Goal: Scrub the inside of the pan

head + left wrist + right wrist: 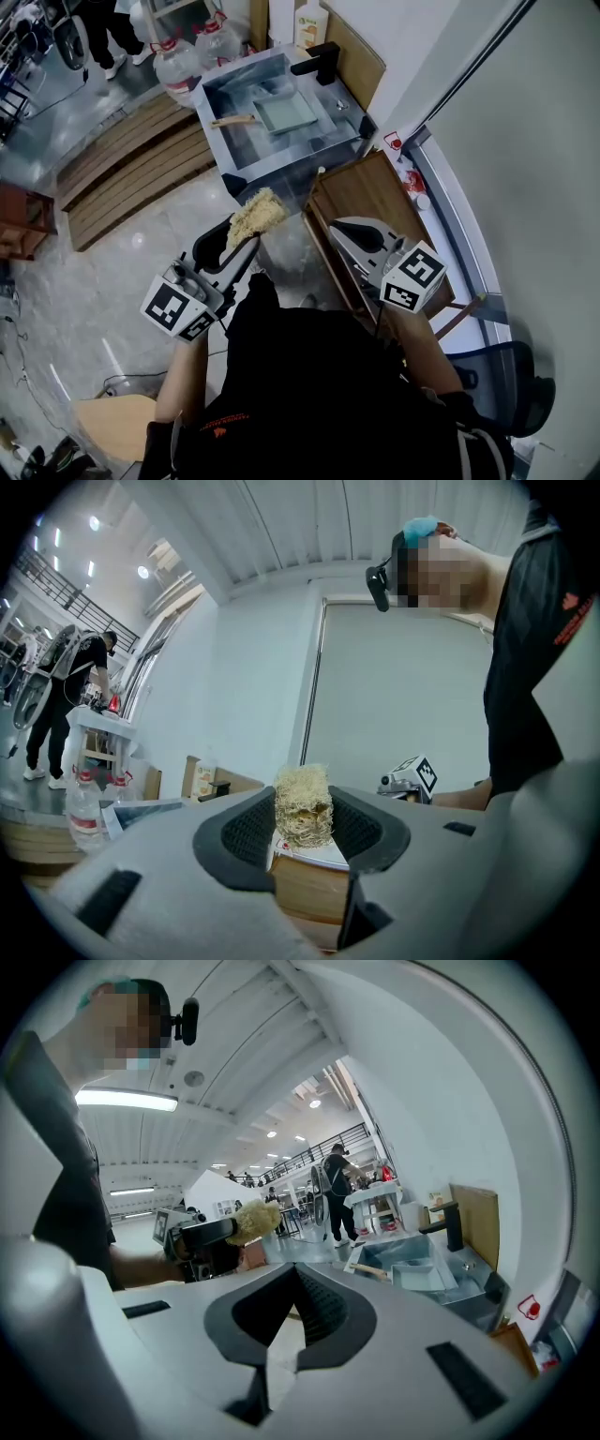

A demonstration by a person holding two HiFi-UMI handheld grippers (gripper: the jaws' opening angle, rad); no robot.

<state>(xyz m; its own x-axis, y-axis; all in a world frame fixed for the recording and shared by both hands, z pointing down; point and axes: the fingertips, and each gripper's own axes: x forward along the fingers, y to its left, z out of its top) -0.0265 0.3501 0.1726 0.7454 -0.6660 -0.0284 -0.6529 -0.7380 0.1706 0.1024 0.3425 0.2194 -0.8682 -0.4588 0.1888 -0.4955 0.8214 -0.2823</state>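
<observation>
fingers: left gripper (pixel 302 825) clamped on tan scrubber (pixel 303 794), right gripper (pixel 294 1305) together — square pale-teal pan (pixel 286 114), wooden handle

Left tongs (pixel 302 819): matt grey plastic shell, black ribbed pads (pixel 246 834). The scrubber (pixel 303 802) is coarse, straw-like fibre, dry and rough. Right tongs (pixel 293 1269), same matt plastic. The sink (pixel 246 79) is brushed metal with a dull sheen. The pan (pixel 286 113) looks smooth and pale, with a wooden handle (pixel 232 121). Desk (pixel 361 192) is bare wood, floor (pixel 141 253) glossy.
</observation>
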